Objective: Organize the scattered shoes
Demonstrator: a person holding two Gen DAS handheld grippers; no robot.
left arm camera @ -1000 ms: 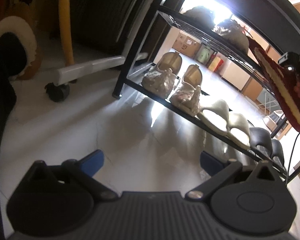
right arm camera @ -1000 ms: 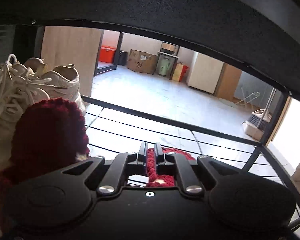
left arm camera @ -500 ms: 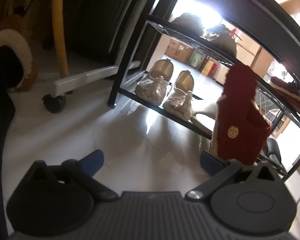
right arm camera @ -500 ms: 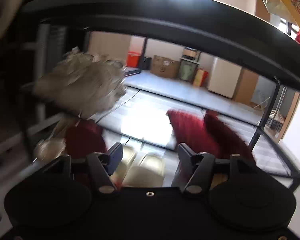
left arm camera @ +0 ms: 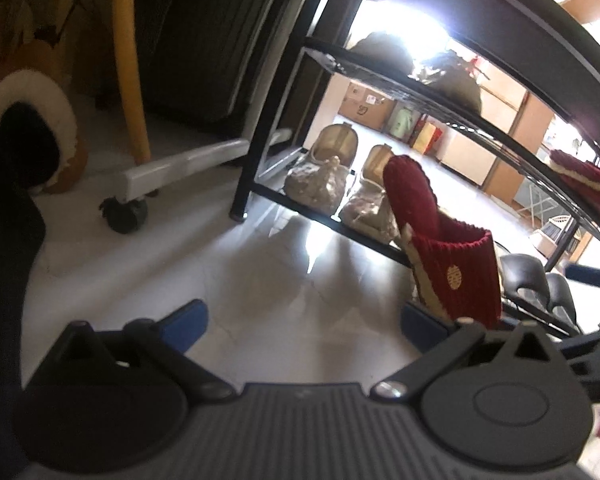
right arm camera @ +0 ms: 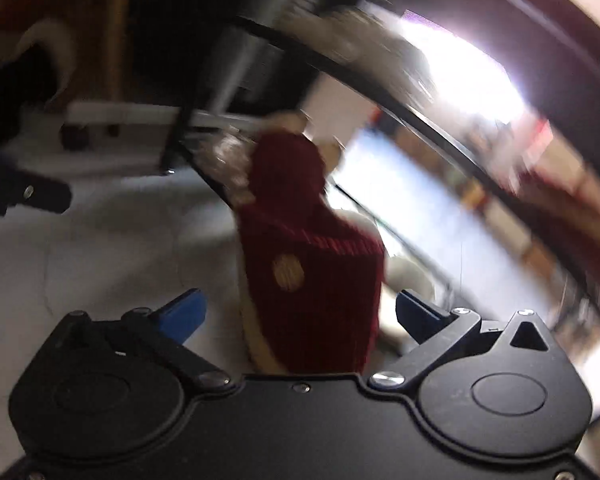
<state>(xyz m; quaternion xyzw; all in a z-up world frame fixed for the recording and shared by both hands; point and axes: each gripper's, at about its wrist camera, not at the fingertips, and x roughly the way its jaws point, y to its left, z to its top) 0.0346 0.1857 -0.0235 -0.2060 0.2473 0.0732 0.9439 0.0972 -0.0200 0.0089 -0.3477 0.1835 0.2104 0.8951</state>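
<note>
Both grippers, left [left arm camera: 302, 322] and right [right arm camera: 298, 312], were wide open, empty. Red slipper [right arm camera: 312, 256] stood on end on the floor by the shoe rack [left arm camera: 380, 246]. I'd center on its toe, then close slowly.

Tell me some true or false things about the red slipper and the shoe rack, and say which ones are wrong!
1. The red slipper stands on end by the shoe rack. True.
2. The left gripper is shut on the slipper. False: its jaws are wide open and hold nothing.
3. Two beige shoes sit side by side on the bottom shelf. True.
4. The right gripper is closed tight. False: its blue fingertips are spread apart.
5. The slipper has a blue badge. False: the badge is gold.
</note>
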